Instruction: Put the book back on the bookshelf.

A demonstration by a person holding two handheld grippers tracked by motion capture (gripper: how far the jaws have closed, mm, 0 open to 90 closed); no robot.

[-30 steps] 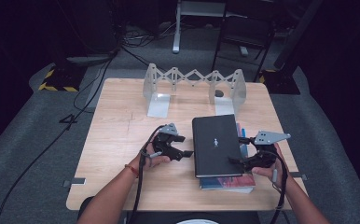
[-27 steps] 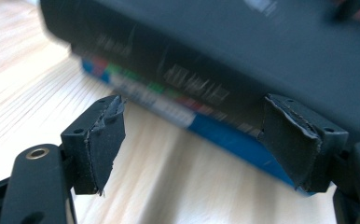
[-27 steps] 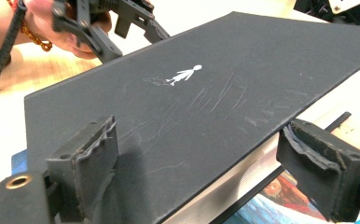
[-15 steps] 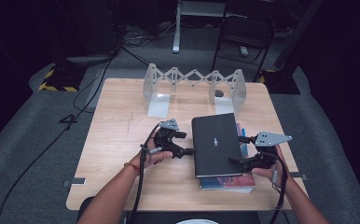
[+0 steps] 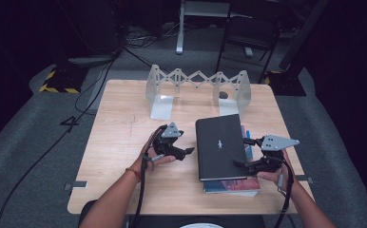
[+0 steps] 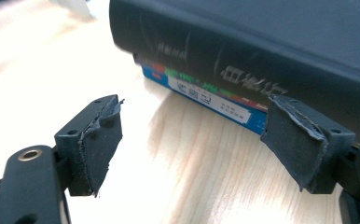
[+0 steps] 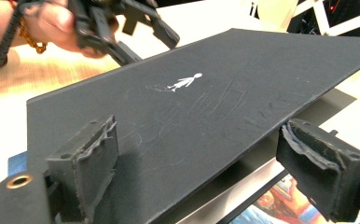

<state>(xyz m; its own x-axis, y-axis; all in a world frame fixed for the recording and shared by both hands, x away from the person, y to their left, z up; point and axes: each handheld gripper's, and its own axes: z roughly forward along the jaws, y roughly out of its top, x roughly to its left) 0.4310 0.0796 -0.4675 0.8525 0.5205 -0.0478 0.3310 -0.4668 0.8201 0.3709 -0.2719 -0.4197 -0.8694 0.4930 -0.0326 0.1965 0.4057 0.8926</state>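
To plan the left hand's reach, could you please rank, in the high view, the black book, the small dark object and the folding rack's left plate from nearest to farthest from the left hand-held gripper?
1. Black book, just to its right.
2. Folding rack's left plate, beyond it.
3. Small dark object, far side, right of that plate.

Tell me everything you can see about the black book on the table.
The black book is a thick hardback with a matte, scuffed cover bearing a small white figure and faint embossed lettering on its spine. It lies flat and closed on a colourful book, which rests on the wooden table. The right gripper straddles its right edge with open fingers; the left gripper faces its spine, apart.
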